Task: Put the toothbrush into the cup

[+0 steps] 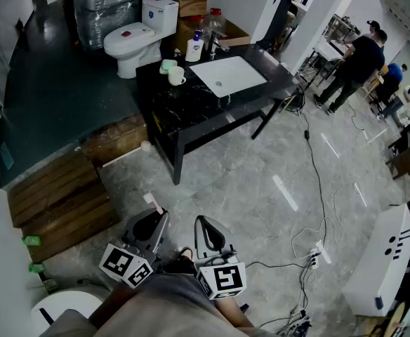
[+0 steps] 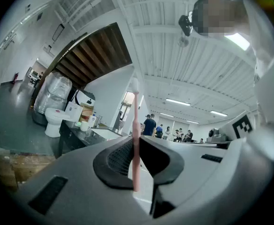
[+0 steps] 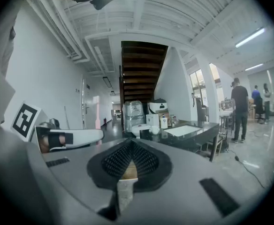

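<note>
The person stands on the grey tiled floor [image 1: 261,181], well apart from the black tabletop [image 1: 191,111], and holds both tools low in the head view. The left tongs [image 1: 157,216] are closed on a pink toothbrush [image 2: 135,135]. In the left gripper view it stands upright between the two dark pads, with its pale head up near the ceiling lines. The right tongs [image 1: 202,221] are just beside the left ones. In the right gripper view their pads [image 3: 141,165] meet with nothing between them, and only a sliver of floor shows behind. The white cup [image 1: 177,76] stands on the tabletop just left of the white sink basin [image 1: 227,74], with a soap bottle [image 1: 194,48] behind it. A white toilet [image 1: 131,44] stands beyond the tabletop's far left corner, and a wooden step [image 1: 57,195] lies to the left of the person.
</note>
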Tool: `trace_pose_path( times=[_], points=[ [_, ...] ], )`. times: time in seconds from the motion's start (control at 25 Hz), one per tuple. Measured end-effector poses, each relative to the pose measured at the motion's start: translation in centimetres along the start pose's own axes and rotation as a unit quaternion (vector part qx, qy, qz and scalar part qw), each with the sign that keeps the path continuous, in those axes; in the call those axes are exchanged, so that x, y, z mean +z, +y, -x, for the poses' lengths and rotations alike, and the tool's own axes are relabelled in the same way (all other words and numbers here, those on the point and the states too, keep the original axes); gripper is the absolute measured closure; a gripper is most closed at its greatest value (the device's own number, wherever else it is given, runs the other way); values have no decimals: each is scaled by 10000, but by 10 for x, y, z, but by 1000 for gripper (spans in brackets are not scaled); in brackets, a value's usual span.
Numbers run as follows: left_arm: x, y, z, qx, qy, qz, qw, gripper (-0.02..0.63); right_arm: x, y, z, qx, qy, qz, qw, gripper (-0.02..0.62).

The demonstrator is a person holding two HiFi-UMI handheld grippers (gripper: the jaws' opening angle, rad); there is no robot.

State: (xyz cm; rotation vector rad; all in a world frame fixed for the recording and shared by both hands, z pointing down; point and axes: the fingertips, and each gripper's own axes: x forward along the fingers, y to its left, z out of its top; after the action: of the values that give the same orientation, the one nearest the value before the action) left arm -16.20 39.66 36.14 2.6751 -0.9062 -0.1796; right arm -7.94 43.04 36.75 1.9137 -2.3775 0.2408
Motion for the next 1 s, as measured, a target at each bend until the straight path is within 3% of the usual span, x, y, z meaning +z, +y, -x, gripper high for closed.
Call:
trace_pose_path(
  times=[1.0],
  points=[
    [-27,-36,-61,231,181,-75,9995,560,-16,-70,5,603,141,-287,9977,589]
  ],
)
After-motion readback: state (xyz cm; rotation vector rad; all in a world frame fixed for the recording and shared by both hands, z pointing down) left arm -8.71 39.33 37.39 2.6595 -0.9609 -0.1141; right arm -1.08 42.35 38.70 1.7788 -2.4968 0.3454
